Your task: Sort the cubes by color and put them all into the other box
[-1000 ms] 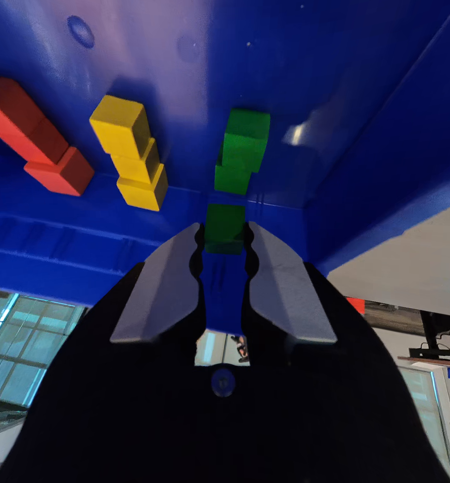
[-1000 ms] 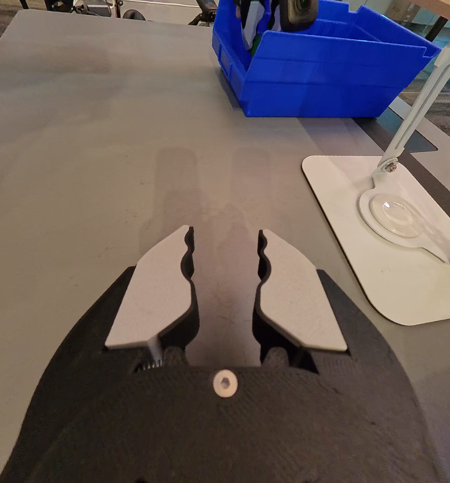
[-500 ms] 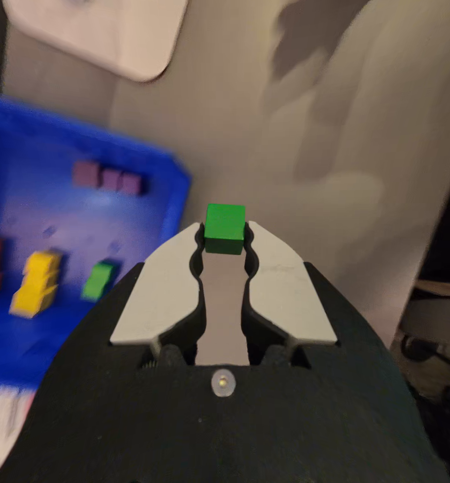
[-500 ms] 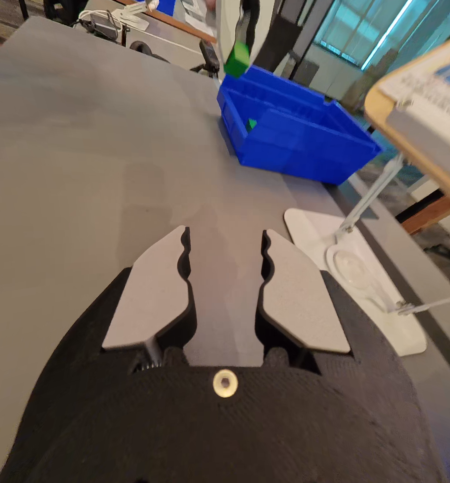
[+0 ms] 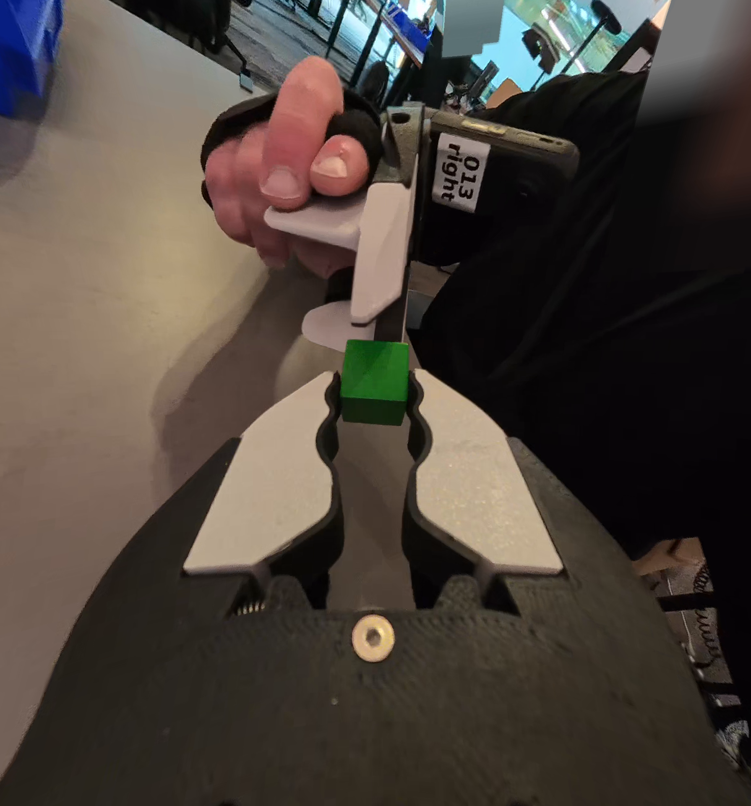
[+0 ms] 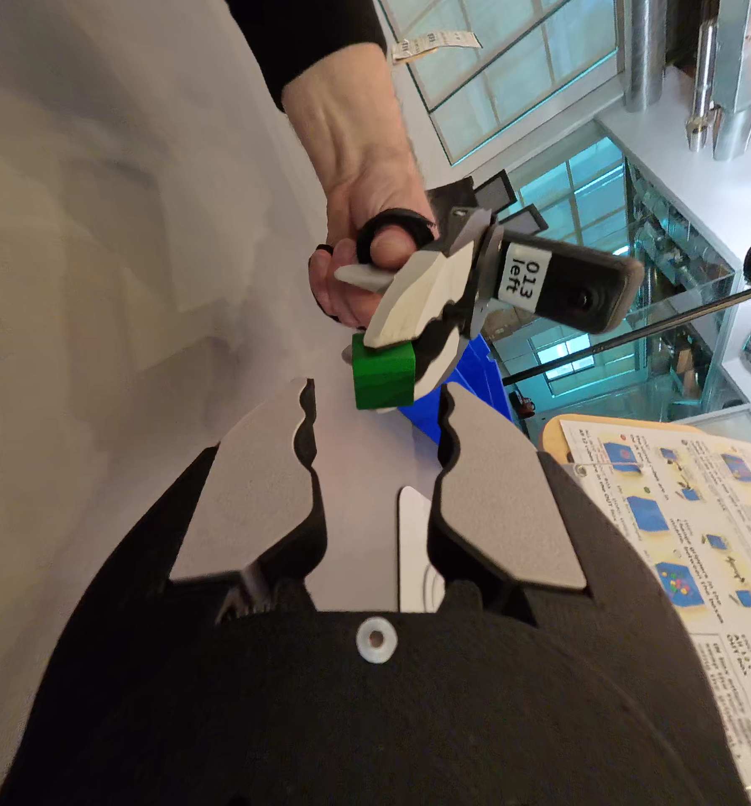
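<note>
My left gripper (image 5: 374, 384) is shut on a green cube (image 5: 373, 379) and holds it in the air above the grey table (image 5: 81, 327). My right gripper (image 6: 378, 394) is open and empty, its tips just short of the green cube (image 6: 382, 377). The two grippers face each other closely. In the right wrist view the left gripper (image 6: 393, 362), held by a hand, pinches the cube from above and below. In the left wrist view the right gripper (image 5: 343, 325) shows side-on behind the cube. A blue box (image 5: 7, 52) is at the top left; it also shows behind the cube (image 6: 465, 388).
A person's hands (image 5: 278, 174) and dark sleeves hold both grippers. A wooden board with a printed sheet (image 6: 679, 523) is at the right. A white stand base (image 6: 413, 549) lies on the table under my right gripper. Windows and room fittings fill the background. Both grippers' tips are close together, under 4 cm apart.
My left gripper lifted the green cube out of the blue box and swung it away toward the right gripper. My right gripper rose from the table and turned to face it, still open.
</note>
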